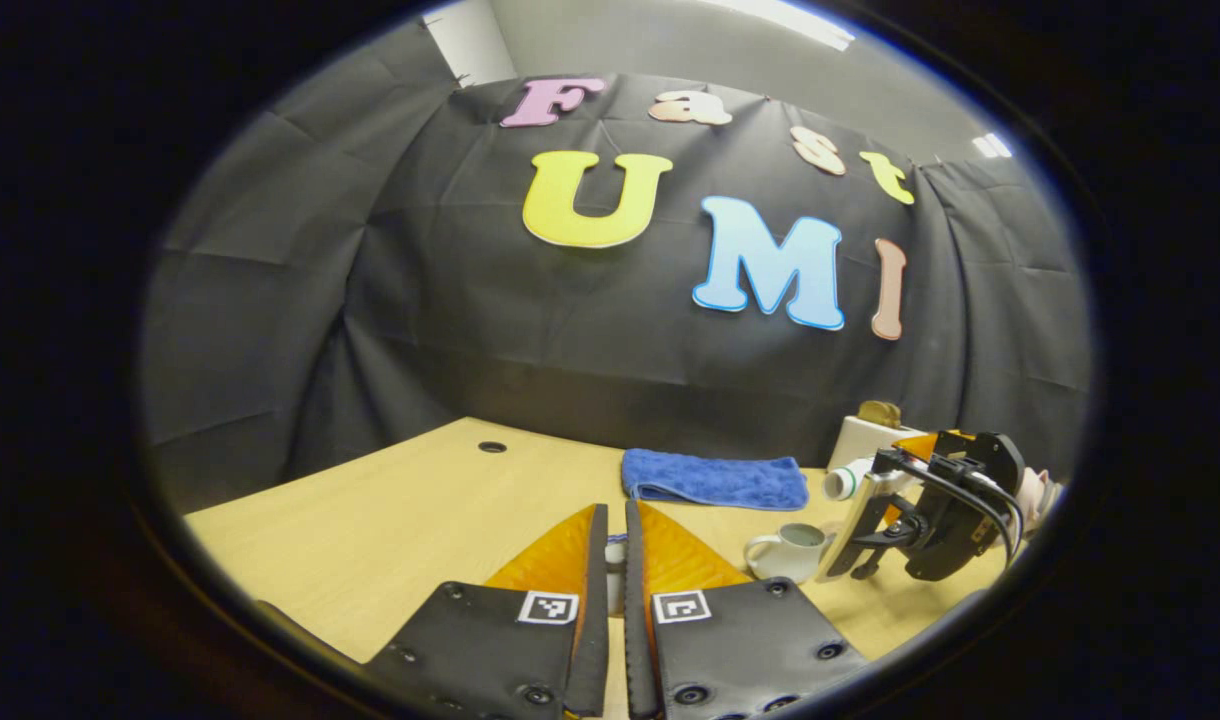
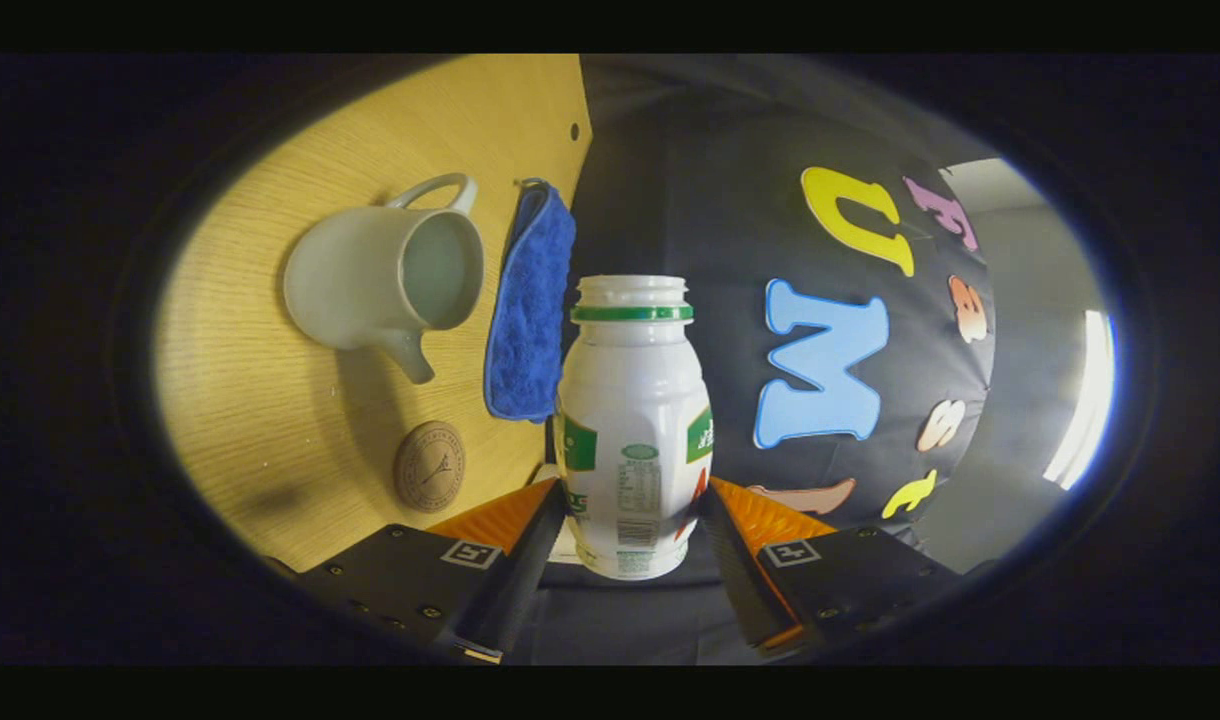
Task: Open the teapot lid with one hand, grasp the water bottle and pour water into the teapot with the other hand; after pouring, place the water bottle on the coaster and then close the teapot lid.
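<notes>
A pale wooden table [image 1: 390, 520] is filling the lower half of the left gripper view, with black cloth hanging behind it and a grey wall with a ceiling light showing above the cloth. A small round hole is sitting in the tabletop near its far edge.

In the left gripper view, the left gripper [image 1: 616, 560] is sitting at the bottom centre, its fingers nearly together and pinching a small pale object, probably the teapot lid [image 1: 616, 553]; I cannot tell for certain. A folded blue towel [image 1: 715, 480] is lying beyond it. At the lower right, the lidless white teapot [image 1: 788, 552] is standing on the table, and the right gripper [image 1: 870, 500] is hovering just above it, tilting the bottle's open neck toward it. A white box is standing behind that.

The right gripper view is rolled sideways, so the table is occupying the left of the frame. Here the right gripper [image 2: 635, 520] is clamping the white water bottle [image 2: 633, 420] at bottom centre, both fingers pressing its sides, cap off. The teapot [image 2: 385, 270], towel [image 2: 528, 305] and a round brown coaster [image 2: 429, 466] at lower left are all lying apart from one another.
</notes>
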Available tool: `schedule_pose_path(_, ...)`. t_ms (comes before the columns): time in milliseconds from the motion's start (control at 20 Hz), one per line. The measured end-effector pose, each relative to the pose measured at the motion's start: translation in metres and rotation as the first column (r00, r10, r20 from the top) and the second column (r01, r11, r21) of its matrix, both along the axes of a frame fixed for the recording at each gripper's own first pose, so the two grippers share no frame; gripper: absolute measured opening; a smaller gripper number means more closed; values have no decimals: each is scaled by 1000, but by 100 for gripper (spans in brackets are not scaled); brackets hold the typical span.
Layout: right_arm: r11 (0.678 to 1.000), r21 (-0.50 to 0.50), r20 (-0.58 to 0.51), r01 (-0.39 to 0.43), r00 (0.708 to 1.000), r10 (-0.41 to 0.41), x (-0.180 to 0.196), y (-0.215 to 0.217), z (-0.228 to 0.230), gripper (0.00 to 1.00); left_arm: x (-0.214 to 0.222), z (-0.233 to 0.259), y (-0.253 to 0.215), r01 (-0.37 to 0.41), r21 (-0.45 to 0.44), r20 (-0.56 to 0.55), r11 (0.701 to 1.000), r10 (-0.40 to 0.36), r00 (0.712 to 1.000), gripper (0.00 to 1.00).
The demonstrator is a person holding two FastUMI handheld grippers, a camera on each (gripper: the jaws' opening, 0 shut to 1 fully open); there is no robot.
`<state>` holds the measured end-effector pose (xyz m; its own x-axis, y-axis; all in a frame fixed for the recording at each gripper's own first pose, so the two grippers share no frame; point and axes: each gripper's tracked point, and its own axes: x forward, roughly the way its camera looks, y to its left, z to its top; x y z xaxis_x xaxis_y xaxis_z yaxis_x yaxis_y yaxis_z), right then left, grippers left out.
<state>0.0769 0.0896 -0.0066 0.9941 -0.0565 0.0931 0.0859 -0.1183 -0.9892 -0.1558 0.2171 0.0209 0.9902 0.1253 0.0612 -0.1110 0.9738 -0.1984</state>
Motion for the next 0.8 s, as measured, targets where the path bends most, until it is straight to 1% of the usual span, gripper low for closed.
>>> schedule_pose_path(550,997,-80,24,-21,999,23,4,1,10,80,-2,-2,5,-7,-1,-3,1000,7,1000,17)
schedule_pose_path(800,995,-97,33,-22,999,25,7,-1,22,80,-1,-2,6,-7,-1,-6,1000,7,1000,17)
